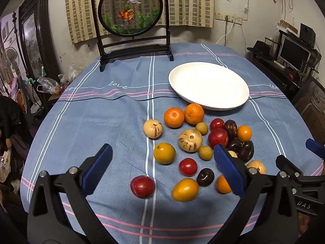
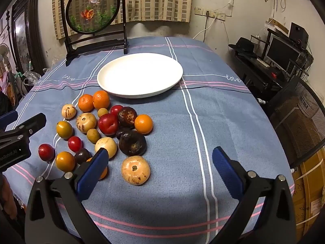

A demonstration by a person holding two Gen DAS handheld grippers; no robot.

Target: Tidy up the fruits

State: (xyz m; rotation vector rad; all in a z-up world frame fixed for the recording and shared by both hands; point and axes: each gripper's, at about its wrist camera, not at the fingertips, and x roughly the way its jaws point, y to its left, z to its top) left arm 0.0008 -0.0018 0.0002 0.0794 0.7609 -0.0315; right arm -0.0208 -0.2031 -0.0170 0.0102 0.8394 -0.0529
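Blue checked cloth covers the table; the white plate (image 2: 140, 75) sits empty toward its far edge, with the fruits (image 2: 107, 126) scattered just before it. Left gripper (image 1: 162, 162) and right gripper (image 2: 160, 162) both gape empty. Best straddle one outlying fruit, squeezing gently.

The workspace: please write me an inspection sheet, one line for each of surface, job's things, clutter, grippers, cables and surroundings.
Surface: round table under a blue striped tablecloth, lying flat.
Job's things: white plate, empty; loose fruits in a cluster on the cloth in front of it, none on the plate. Two oranges lie nearest its rim.
Clutter: framed goldfish screen standing behind the plate.
Grippers: left gripper open above the cluster, holding nothing; right gripper open above a pale fruit and bare cloth, holding nothing.
Cables: white cable hanging from wall sockets, off the table.
Surroundings: curtain, monitor on a dark desk, black hat, mesh chair.
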